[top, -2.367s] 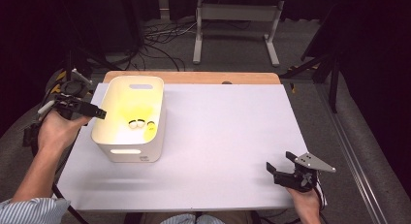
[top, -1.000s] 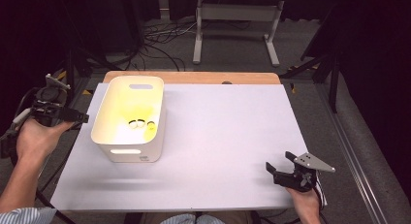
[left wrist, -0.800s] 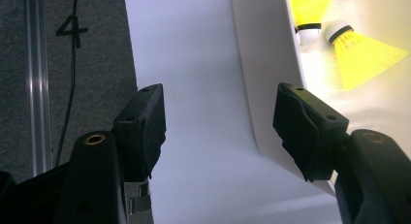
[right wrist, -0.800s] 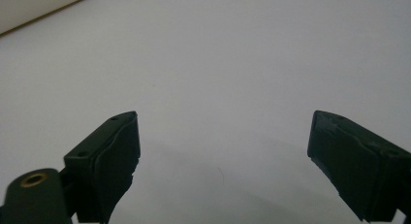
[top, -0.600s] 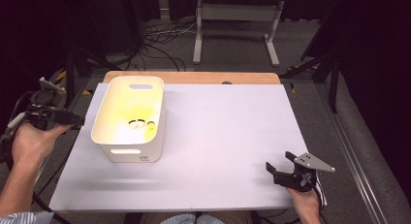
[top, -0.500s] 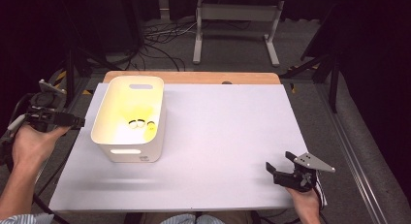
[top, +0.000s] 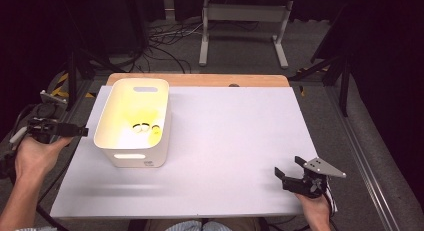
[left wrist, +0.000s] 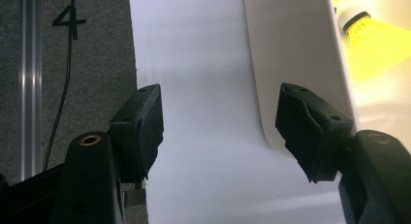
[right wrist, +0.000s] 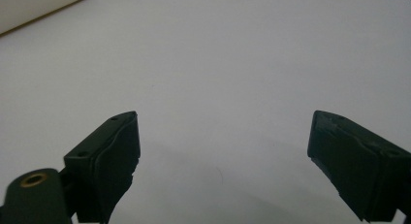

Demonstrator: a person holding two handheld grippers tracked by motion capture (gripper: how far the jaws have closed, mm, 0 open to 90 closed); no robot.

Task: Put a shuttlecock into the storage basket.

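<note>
The right gripper point(top: 289, 169) rests at the table's point(top: 240, 141) near right edge, jaws wide and empty, bare surface ahead. The left gripper point(top: 75, 131), jaws just widening and empty, hovers off the left edge beside the white bin point(top: 116, 141) holding yellow shuttlecocks point(top: 145, 127).

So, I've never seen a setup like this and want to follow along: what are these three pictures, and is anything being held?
A person holds a two-jaw tool in each hand. The high view looks down on a white table. The left gripper is off its left edge, beside a white bin with yellow shuttlecocks inside. The right gripper rests near the front right corner. The other two pictures come from cameras riding on the grippers, looking along their black jaws. Both sets of jaws stand wide open and hold nothing; the left ones have just opened slightly.
</note>
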